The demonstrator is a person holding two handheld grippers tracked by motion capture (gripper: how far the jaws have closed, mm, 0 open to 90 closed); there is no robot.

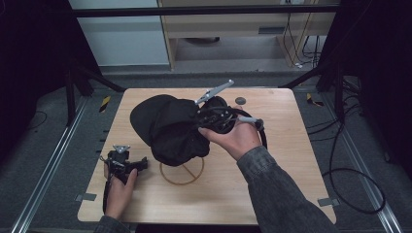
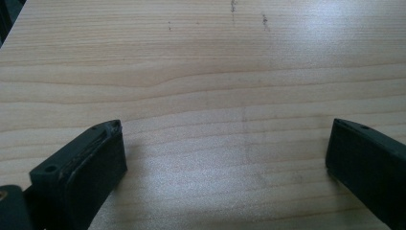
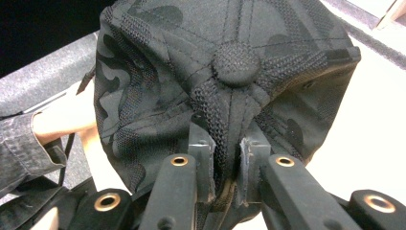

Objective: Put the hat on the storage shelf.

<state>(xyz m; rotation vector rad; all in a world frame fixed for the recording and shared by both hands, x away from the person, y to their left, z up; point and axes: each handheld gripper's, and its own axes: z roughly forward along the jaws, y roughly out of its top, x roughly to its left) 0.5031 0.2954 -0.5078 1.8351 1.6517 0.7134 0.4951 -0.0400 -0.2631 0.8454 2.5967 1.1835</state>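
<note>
High view first, from the left: my left hand rests at the near left corner of the desk, holding my left tongs low over the wood. Left gripper view looks along them at bare wood grain, and the two black jaws stand wide apart with nothing between them.

Just right of those tongs, near the middle of the desk, a thin ring-shaped wire stand lies flat on the surface. Above it and a little to the left hangs the black cap, lifted off the desk, its brim pointing toward the far left.

Right of the cap, my right hand grips my right tongs, which reach left into the cap's fabric. Right gripper view shows the jaws narrow, pinching a fold of the crown just below the top button; the cloth carries a dark camouflage pattern with mesh panels.

Farther right, near the far edge, a small dark round disc sits on the desk, apart from the cap.
</note>
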